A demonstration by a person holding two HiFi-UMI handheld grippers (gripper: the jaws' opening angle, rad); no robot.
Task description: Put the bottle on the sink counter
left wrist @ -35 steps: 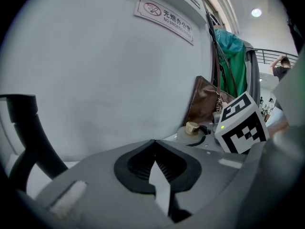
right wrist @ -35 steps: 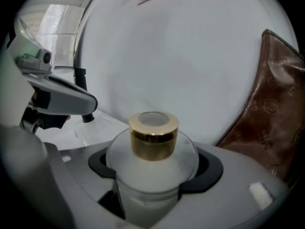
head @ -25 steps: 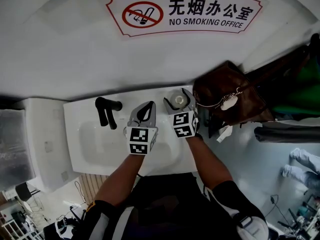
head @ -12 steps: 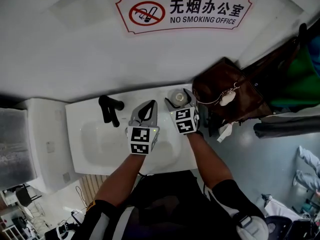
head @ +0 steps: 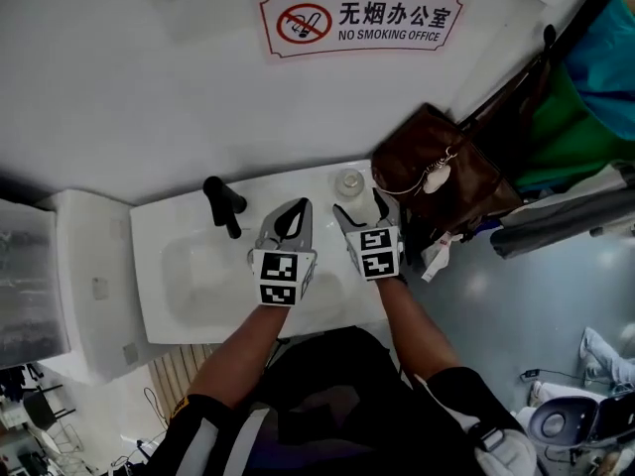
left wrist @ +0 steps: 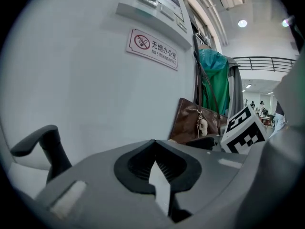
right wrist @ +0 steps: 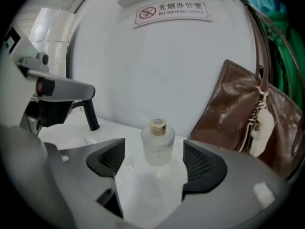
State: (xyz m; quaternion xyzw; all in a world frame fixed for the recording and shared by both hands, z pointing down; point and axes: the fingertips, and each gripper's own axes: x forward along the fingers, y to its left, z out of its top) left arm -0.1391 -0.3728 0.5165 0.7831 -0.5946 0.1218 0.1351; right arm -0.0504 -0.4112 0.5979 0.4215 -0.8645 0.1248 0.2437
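Observation:
A small frosted glass bottle [head: 349, 180] with a gold cap stands upright on the white sink counter [head: 288, 188], close to the wall. In the right gripper view the bottle [right wrist: 157, 144] stands between the jaw tips with a gap on each side. My right gripper [head: 361, 208] sits just in front of the bottle; its jaws are opening and no pad touches the glass [right wrist: 155, 162]. My left gripper [head: 289, 218] hovers over the basin to the left, shut with nothing in it [left wrist: 153, 143].
A black faucet [head: 223, 204] rises at the back left of the basin [head: 198, 276]. A brown leather bag [head: 437, 181] hangs right beside the bottle, with coats behind it. A no-smoking sign [head: 362, 18] is on the wall.
The right gripper's jaws have spread and pulled back a little from the bottle, which now stands free on the counter. The left gripper has stayed in place.

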